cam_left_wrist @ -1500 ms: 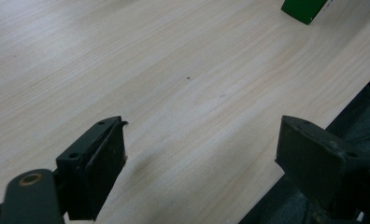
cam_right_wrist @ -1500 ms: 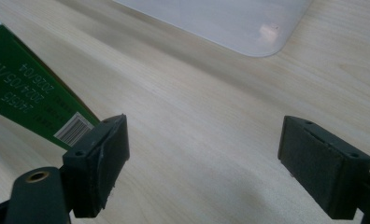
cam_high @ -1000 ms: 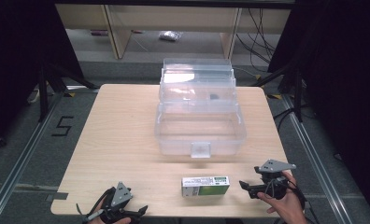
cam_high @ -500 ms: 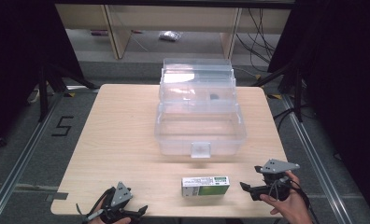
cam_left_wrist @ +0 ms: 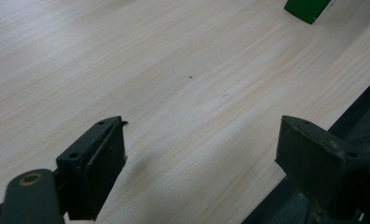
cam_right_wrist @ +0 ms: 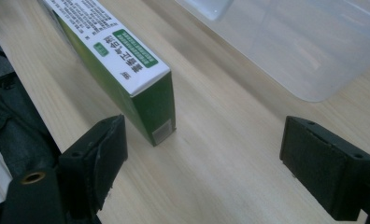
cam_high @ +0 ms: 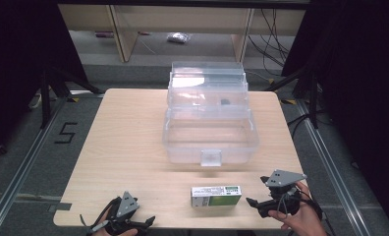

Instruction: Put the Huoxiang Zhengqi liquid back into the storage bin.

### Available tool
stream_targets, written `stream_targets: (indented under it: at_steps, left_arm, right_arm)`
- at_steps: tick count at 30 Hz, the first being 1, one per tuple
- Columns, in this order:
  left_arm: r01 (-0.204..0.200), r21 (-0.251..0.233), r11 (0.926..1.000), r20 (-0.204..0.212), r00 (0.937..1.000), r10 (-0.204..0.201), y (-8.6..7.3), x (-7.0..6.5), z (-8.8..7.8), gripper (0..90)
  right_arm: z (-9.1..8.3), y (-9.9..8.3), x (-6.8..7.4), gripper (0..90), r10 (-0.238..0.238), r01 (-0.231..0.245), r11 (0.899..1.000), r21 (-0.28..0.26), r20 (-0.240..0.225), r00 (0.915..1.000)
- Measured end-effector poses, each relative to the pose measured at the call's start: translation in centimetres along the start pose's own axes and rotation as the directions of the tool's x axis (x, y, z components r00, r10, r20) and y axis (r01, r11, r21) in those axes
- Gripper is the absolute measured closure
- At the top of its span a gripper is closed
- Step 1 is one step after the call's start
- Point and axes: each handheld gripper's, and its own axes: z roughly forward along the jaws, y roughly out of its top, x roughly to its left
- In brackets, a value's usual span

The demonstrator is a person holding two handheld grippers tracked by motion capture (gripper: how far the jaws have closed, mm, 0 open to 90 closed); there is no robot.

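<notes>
A: Box (cam_high: 216, 195) orientation?
B: Lower centre of the high view, flat, long axis left-right. Right gripper (cam_high: 254, 202) released, just beside its end.
A: Left gripper (cam_left_wrist: 199, 154)?
B: Released over the table (cam_high: 124, 142). Right gripper view adds the label print.

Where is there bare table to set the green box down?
The table's whole left half is bare, from the clear bin to the left gripper. The near strip by the green box and right gripper is crowded.

A lab: taped floor number (cam_high: 65, 132), black curtains (cam_high: 20, 59), trailing cables (cam_high: 276, 29).
</notes>
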Motion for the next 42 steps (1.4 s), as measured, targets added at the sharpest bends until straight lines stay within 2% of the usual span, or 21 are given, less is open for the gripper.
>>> stream_targets:
  at_steps: [1, 2, 3, 6, 8, 9, 11, 17, 18, 23, 25, 27, 29, 33, 35, 36, 38, 39, 40, 41, 42]
  left_arm:
    - [-0.006, 0.005, 1.0, -0.004, 1.0, 0.006, 0.0, 0.0, 0.0, 15.2]
    - [-0.006, 0.005, 1.0, -0.004, 1.0, 0.006, 0.0, 0.0, 0.0, 15.2]
    - [-0.011, 0.011, 0.9999, 0.001, 0.9999, 0.011, 0.0, 0.1, -0.1, 15.2]
    - [-0.002, 0.003, 1.0, -0.002, 1.0, 0.002, 0.0, 0.0, -0.1, 15.2]
    - [-0.004, 0.005, 1.0, 0.0, 1.0, 0.004, 0.0, 0.0, -0.1, 15.2]
    - [-0.003, 0.004, 1.0, -0.001, 1.0, 0.003, 0.0, 0.0, -0.1, 15.2]
    - [-0.002, 0.002, 1.0, -0.002, 1.0, 0.002, 0.0, 0.0, -0.1, 15.2]
    - [-0.002, 0.002, 1.0, -0.002, 1.0, 0.002, 0.0, 0.0, -0.1, 15.2]
    - [-0.005, 0.003, 1.0, 0.0, 1.0, 0.005, 0.0, 0.0, -0.1, 15.2]
    - [-0.004, 0.002, 1.0, 0.0, 1.0, 0.004, 0.0, 0.0, -0.1, 15.2]
    - [-0.01, 0.007, 0.9999, -0.007, 0.9999, 0.01, 0.0, 0.1, 0.0, 15.2]
    - [-0.007, 0.005, 1.0, -0.008, 0.9999, 0.007, 0.0, 0.1, -0.1, 15.2]
    - [-0.011, 0.005, 0.9999, -0.01, 0.9999, 0.011, 0.0, 0.1, -0.1, 15.2]
    - [-0.01, 0.005, 0.9999, -0.009, 0.9999, 0.01, 0.0, 0.1, -0.1, 15.2]
    - [-0.012, 0.005, 0.9999, -0.008, 0.9999, 0.012, 0.0, 0.1, -0.1, 15.2]
    - [-0.009, 0.006, 0.9999, -0.005, 0.9999, 0.009, 0.0, 0.0, 0.0, 15.2]
    - [-0.015, 0.006, 0.9999, -0.006, 0.9999, 0.015, 0.0, 0.1, -0.1, 15.2]
    - [-0.012, 0.006, 0.9999, -0.006, 0.9999, 0.012, 0.0, 0.1, -0.1, 15.2]
    - [-0.012, 0.006, 0.9999, -0.006, 0.9999, 0.012, 0.0, 0.1, -0.1, 15.2]
    - [0.0, -0.007, 1.0, 0.008, 1.0, 0.0, 0.0, -0.1, 0.0, 15.2]
    - [0.0, -0.007, 1.0, 0.008, 1.0, 0.0, 0.0, -0.1, 0.0, 15.2]
  right_arm:
    - [-0.1, 0.2, 0.4, 15.9, 0.021, -0.021, 1.0, 0.008, -0.001, 0.9998]
    - [-0.1, 0.2, 0.4, 15.9, 0.021, -0.021, 1.0, 0.008, -0.001, 0.9998]
    - [0.0, 0.6, 0.4, 16.0, -0.02, 0.021, 1.0, 0.013, -0.015, 0.9997]
    - [0.1, 1.1, 0.8, 16.0, -0.029, 0.029, 1.0, 0.003, -0.01, 0.9995]
    - [0.0, 1.5, 0.9, 16.0, -0.062, 0.062, 0.998, 0.022, -0.019, 0.9979]
    - [0.1, 1.6, 1.0, 16.2, -0.074, 0.074, 0.997, 0.011, -0.029, 0.9969]
    - [0.3, 1.8, 1.2, 16.1, -0.068, 0.069, 0.997, 0.019, -0.028, 0.9973]
    - [0.6, 2.5, 1.7, 16.1, -0.114, 0.116, 0.993, 0.035, -0.045, 0.9924]
    - [1.0, 3.0, 2.0, 16.1, -0.153, 0.155, 0.987, 0.037, -0.044, 0.9872]
    - [1.6, 4.1, 2.7, 16.5, -0.188, 0.192, 0.98, 0.062, -0.064, 0.9802]
    - [2.0, 4.6, 3.0, 16.5, -0.221, 0.226, 0.971, 0.079, -0.06, 0.9734]
    - [2.2, 5.1, 3.4, 16.8, -0.222, 0.23, 0.968, 0.099, -0.087, 0.9713]
    - [2.8, 5.6, 3.8, 16.9, -0.232, 0.241, 0.963, 0.117, -0.088, 0.9687]
    - [3.6, 6.4, 4.3, 17.5, -0.279, 0.293, 0.947, 0.135, -0.11, 0.954]
    - [3.8, 6.6, 4.5, 17.5, -0.274, 0.289, 0.944, 0.157, -0.112, 0.9553]
    - [4.4, 6.9, 4.7, 17.8, -0.29, 0.31, 0.934, 0.178, -0.132, 0.9479]
    - [4.6, 7.1, 4.8, 17.9, -0.295, 0.317, 0.93, 0.189, -0.137, 0.9458]
    - [5.1, 7.5, 4.9, 18.1, -0.311, 0.339, 0.918, 0.207, -0.158, 0.9373]
    - [5.1, 7.5, 4.9, 18.1, -0.311, 0.339, 0.918, 0.207, -0.158, 0.9373]
    - [5.6, 7.9, 5.0, 18.3, -0.317, 0.348, 0.911, 0.221, -0.165, 0.934]
    - [5.7, 8.0, 5.0, 18.5, -0.311, 0.343, 0.91, 0.233, -0.165, 0.936]
